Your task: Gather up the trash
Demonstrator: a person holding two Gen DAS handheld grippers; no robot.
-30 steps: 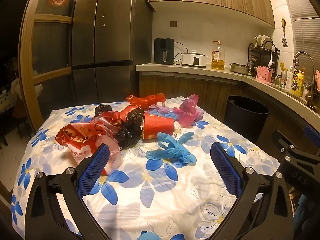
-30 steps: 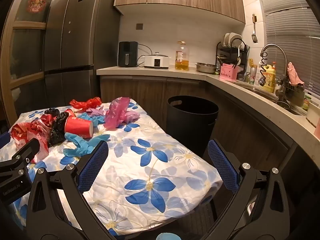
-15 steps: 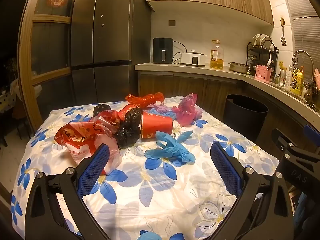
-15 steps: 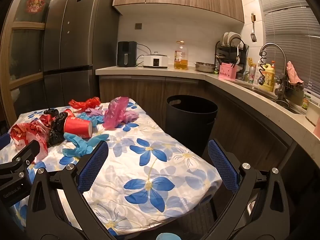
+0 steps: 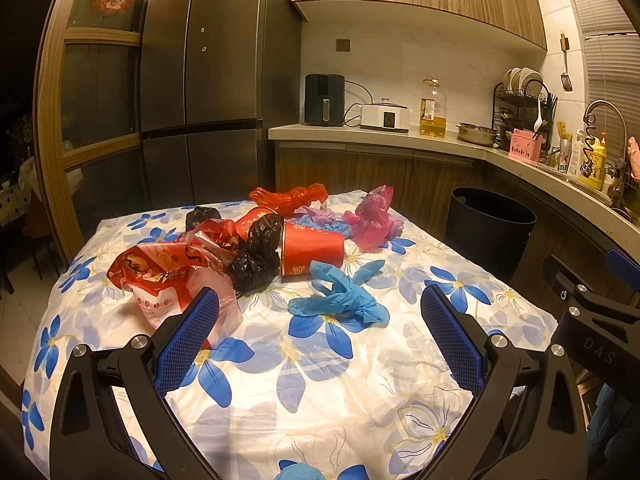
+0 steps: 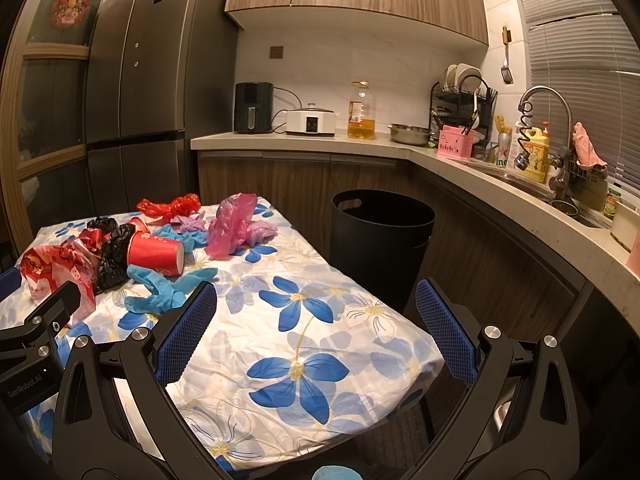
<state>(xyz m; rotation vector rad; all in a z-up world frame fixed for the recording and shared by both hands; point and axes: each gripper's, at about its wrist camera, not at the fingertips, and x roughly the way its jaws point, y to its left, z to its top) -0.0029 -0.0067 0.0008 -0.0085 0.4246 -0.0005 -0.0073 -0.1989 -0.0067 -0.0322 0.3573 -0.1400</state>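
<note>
Nearest in the left wrist view, the left gripper (image 5: 320, 320) hovers over the flowered tablecloth (image 5: 320, 392) with its jaws spread wide and nothing between them; the right gripper (image 6: 316, 316) is likewise wide apart and holding nothing above the table's near right corner. Over the last second almost nothing has changed: both views have crept only a touch closer to the table, and every piece of trash lies where it lay. The likely meaning is that collection has not begun, and this is an approach before a first pick.

Just beyond the left pads lies the blue glove (image 5: 340, 300), crumpled flat on the cloth (soft and thin, so it probably needs a low pinch). To its left sits the red printed bag (image 5: 160, 276), partly hidden by the left finger. Behind the glove a red paper cup (image 5: 312, 248) lies on its side, touching a black bag (image 5: 256, 256). Farther back are a pink bag (image 5: 372, 220) and a red bag (image 5: 292, 198), with a purple scrap between them.

The right wrist view shows what the left barely catches: the black trash bin (image 6: 380, 236) standing on the floor just beside the table's right edge, its mouth unobstructed and its inside too dark to judge. It also shows the sink and faucet along the counter. The left view, in turn, shows the pile head-on, including a small black lump behind the printed bag.
</note>
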